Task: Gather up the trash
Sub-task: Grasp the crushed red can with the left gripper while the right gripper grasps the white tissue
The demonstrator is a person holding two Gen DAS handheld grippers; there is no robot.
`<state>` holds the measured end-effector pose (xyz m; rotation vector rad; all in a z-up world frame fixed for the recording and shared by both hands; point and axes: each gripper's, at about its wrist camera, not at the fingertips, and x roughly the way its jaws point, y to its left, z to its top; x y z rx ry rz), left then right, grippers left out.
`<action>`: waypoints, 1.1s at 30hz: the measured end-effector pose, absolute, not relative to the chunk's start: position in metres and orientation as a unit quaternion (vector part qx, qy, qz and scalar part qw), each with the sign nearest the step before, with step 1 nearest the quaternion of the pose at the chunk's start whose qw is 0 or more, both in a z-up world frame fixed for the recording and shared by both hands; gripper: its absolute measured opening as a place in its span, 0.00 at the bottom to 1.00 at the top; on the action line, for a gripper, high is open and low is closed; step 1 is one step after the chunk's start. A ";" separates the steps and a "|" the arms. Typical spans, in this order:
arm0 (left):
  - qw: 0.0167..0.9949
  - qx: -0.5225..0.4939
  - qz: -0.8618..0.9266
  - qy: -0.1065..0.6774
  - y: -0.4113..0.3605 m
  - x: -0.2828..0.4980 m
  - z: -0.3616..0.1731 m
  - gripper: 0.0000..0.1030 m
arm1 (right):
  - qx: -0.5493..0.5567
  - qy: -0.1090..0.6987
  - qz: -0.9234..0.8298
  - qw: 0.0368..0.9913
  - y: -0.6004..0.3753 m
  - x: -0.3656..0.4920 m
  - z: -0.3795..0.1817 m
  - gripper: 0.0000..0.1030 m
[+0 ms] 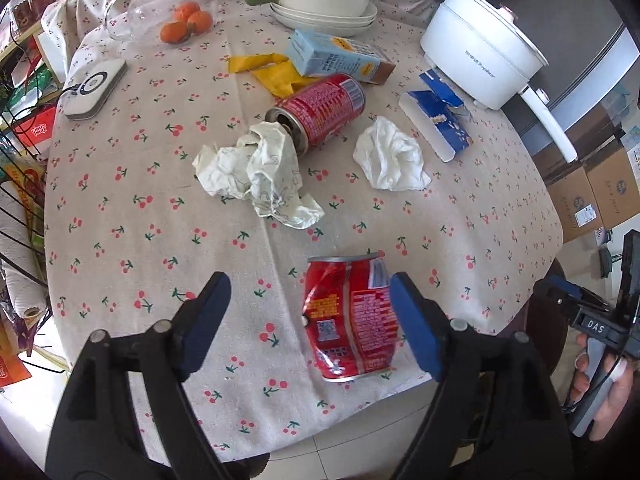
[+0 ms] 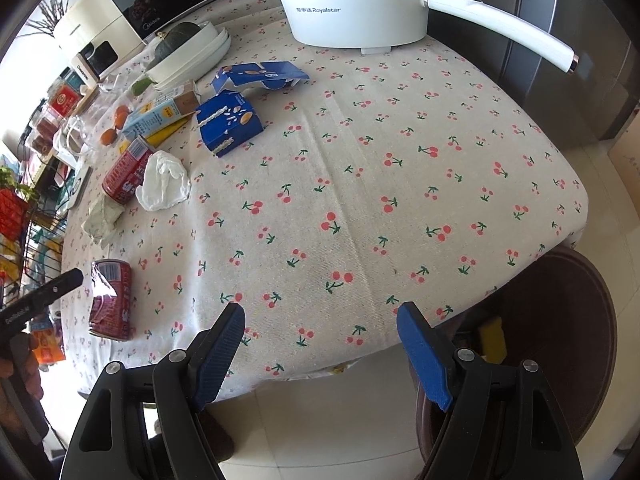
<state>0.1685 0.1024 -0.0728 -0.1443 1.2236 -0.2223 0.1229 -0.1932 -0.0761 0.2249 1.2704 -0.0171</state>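
A table under a cherry-print tablecloth (image 1: pixel 128 216) fills both views, with pale floor tiles (image 2: pixel 320 420) below its near edge and a dark round stool (image 2: pixel 560 320) tucked under it just ahead of the right gripper's right finger. Grey cabinet fronts and cardboard boxes (image 1: pixel 592 196) stand beyond the table's right side; a wire rack with paper rolls (image 1: pixel 20 240) stands to the left of the left gripper.

Far ahead of the left gripper (image 1: pixel 308 320) sit a white electric pot (image 1: pixel 480 52), stacked white dishes holding a dark squash (image 1: pixel 324 0), and oranges (image 1: pixel 186 22). Nearer lie a pale blue carton (image 1: pixel 336 56), a yellow wrapper (image 1: pixel 272 72), a torn blue box (image 1: pixel 436 120), an intact red can (image 1: pixel 320 108) on its side, and two crumpled tissues (image 1: pixel 256 172).

The crushed red can (image 1: pixel 348 320) lies on the cloth between the left gripper's blue pads, close to the right pad; the jaws stand wide and neither pad presses it.

The right gripper (image 2: pixel 320 344) hangs wide open and empty over the table's near edge.
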 end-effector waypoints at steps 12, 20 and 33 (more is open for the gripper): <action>0.784 -0.036 -0.082 0.614 0.069 0.162 -0.104 0.66 | 0.096 0.598 -0.012 0.795 -0.192 0.121 -0.083 0.77; 0.827 -0.058 -0.061 0.556 0.110 0.139 -0.051 0.66 | 0.060 0.590 0.006 0.805 -0.163 0.148 -0.074 0.77; 0.840 -0.103 -0.026 0.532 0.186 0.153 -0.047 0.66 | -0.044 0.559 0.091 0.823 -0.008 0.255 -0.120 0.74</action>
